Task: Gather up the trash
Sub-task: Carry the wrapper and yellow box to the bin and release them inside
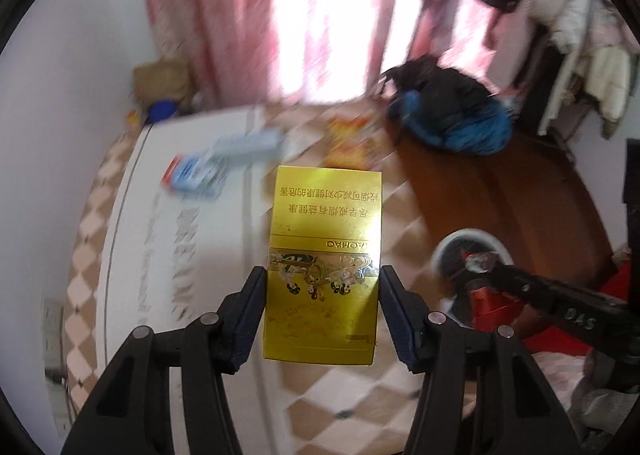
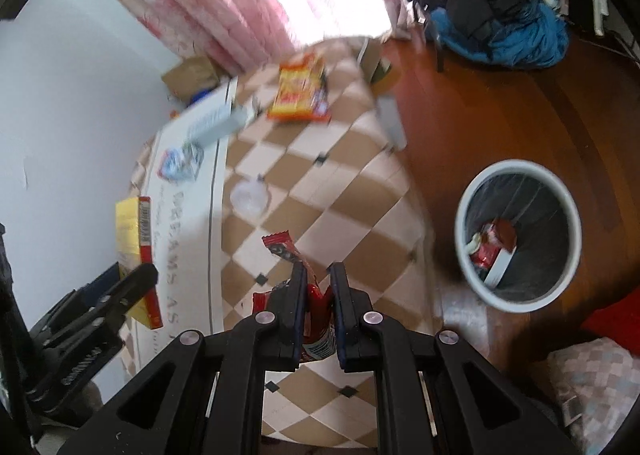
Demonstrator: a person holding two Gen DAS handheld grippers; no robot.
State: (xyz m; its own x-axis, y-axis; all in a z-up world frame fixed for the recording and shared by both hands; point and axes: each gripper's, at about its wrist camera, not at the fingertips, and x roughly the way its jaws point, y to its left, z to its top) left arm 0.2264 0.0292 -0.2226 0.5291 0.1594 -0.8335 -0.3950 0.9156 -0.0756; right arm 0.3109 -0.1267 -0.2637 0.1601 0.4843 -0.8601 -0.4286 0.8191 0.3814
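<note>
With my left gripper (image 1: 322,287) clamped on the yellow box (image 1: 324,255) at frame centre and my right gripper (image 2: 318,283) pinching the red wrapper (image 2: 316,295), I would carry each squarely over the bin (image 2: 472,191) at right before letting go.

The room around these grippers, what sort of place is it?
Most likely a bedroom in a home: a bed with a checkered cover, pink curtains at a bright window, and clothes hanging on a rack. A wastebasket stands on the wooden floor.
</note>
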